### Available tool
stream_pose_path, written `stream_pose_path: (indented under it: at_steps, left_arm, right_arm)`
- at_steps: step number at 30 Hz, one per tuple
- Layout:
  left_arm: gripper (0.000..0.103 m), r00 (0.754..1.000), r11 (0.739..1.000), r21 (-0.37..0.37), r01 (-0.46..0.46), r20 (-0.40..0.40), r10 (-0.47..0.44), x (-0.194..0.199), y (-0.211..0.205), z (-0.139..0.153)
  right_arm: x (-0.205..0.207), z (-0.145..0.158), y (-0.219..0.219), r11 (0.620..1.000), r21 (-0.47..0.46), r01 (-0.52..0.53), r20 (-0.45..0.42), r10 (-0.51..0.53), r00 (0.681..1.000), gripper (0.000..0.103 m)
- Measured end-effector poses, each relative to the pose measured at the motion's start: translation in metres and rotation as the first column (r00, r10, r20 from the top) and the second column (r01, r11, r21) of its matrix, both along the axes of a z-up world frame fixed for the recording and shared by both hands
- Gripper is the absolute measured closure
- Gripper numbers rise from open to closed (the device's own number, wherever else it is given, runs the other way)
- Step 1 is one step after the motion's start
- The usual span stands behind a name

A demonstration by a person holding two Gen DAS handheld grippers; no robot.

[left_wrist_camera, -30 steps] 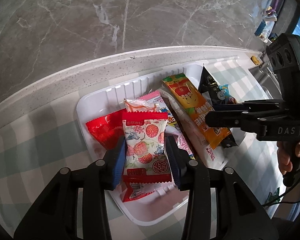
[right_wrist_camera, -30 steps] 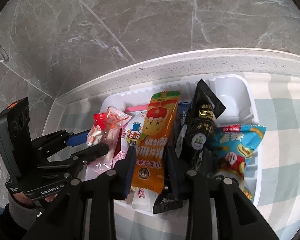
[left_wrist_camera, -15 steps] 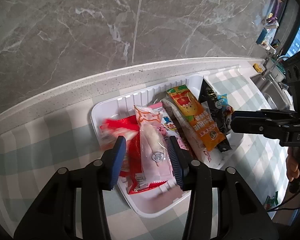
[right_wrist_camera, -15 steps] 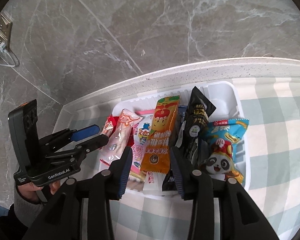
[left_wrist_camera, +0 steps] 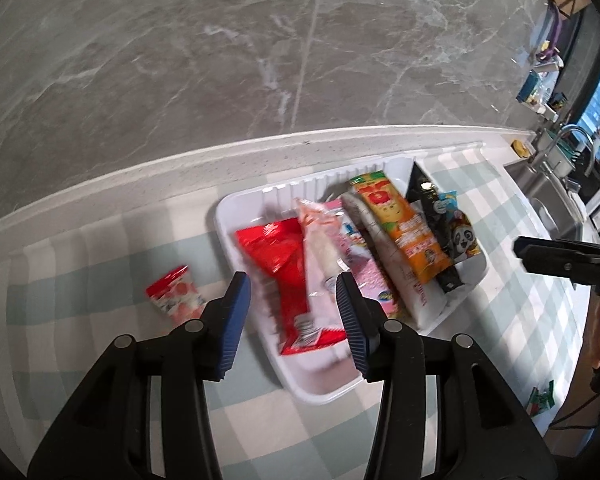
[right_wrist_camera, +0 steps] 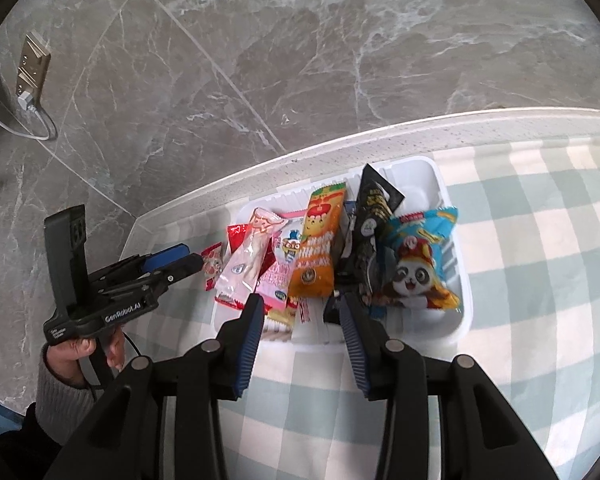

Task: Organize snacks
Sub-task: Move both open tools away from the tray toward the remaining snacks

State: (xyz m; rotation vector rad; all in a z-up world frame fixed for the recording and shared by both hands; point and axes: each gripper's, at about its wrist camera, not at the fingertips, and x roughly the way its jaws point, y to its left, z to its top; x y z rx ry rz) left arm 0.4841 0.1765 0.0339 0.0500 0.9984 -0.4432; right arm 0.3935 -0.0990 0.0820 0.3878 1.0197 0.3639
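Strawberry-print packet (left_wrist_camera: 175, 294) | lies on checked cloth (left_wrist_camera: 80, 264), outside white tray (left_wrist_camera: 236, 216), just left of left gripper (left_wrist_camera: 294, 300) | long axis angled toward tray | left gripper nearer, jaws apart, empty | right gripper (right_wrist_camera: 302, 316) jaws apart, empty, at tray's near edge

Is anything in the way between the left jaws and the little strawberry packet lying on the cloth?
Nothing visible. The strawberry packet lies alone on the checked cloth, just outside the tray. The left gripper hangs open over the tray's near left corner, and only bare cloth lies between it and the packet.
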Motion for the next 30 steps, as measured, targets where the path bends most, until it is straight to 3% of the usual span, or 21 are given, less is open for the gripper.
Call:
stream_pose_path:
  at_steps: [16, 24, 30]
  left_arm:
    - [0.06, 0.992, 0.995, -0.008, -0.101, -0.081, 0.1, -0.01, 0.051, -0.04]
    - [0.06, 0.959, 0.97, 0.014, -0.241, -0.146, 0.241, 0.023, 0.067, -0.073]
    - [0.059, 0.952, 0.964, 0.056, -0.26, -0.154, 0.265, 0.043, 0.052, -0.088]
  right_arm:
    - [-0.035, -0.009, -0.005, 0.999, 0.002, 0.039, -0.034, -0.039, 0.999, 0.057]
    - [-0.034, -0.018, -0.001, 0.999, 0.01, 0.039, -0.053, -0.038, 0.998, 0.057]
    - [-0.031, -0.022, -0.003, 0.999, 0.011, 0.04, -0.066, -0.039, 0.997, 0.057]
